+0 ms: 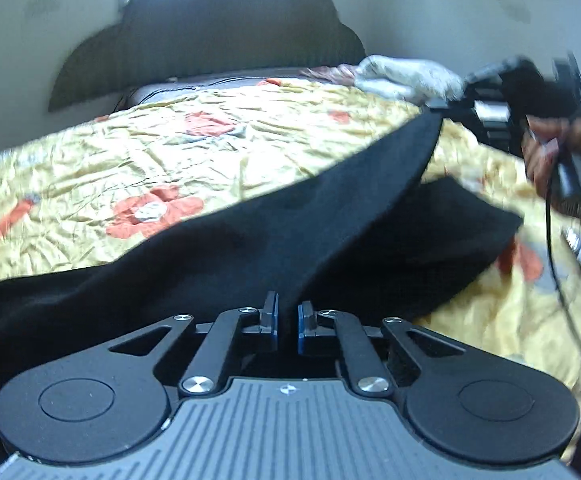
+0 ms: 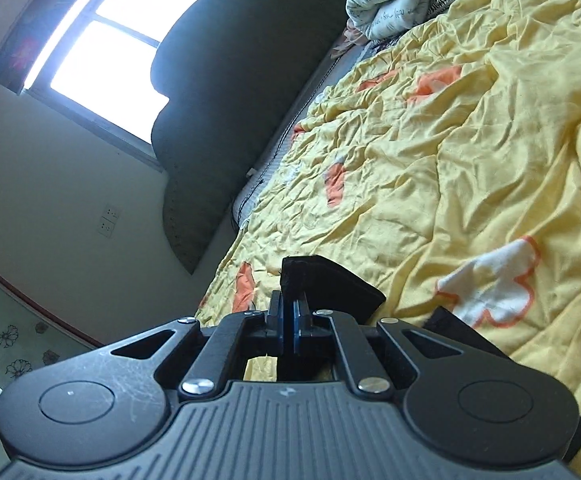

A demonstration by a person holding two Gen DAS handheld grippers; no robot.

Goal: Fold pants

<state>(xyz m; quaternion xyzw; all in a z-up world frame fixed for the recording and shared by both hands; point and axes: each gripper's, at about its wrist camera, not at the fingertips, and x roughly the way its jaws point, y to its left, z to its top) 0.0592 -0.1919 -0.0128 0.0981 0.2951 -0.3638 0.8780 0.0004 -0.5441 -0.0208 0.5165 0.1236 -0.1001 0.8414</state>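
Black pants [image 1: 250, 232] lie across a yellow flowered bedspread [image 1: 170, 140]. One edge is lifted and stretched taut between both grippers. In the left wrist view my left gripper [image 1: 287, 320] is shut on the near edge of the cloth, which runs up between its blue pads. At the upper right, a hand [image 1: 562, 148] holds the right gripper [image 1: 446, 102], which pinches the far corner above the bed. In the right wrist view my right gripper [image 2: 286, 316] is shut on that black pants corner [image 2: 330, 284], which sticks out past the fingertips.
A dark scalloped headboard [image 1: 230, 32] stands at the far end of the bed, with a bright window [image 2: 114, 40] beside it. Crumpled white bedding [image 1: 406, 74] lies near the headboard. The bedspread [image 2: 470, 160] is wrinkled. Wall sockets [image 2: 108, 220] sit below the window.
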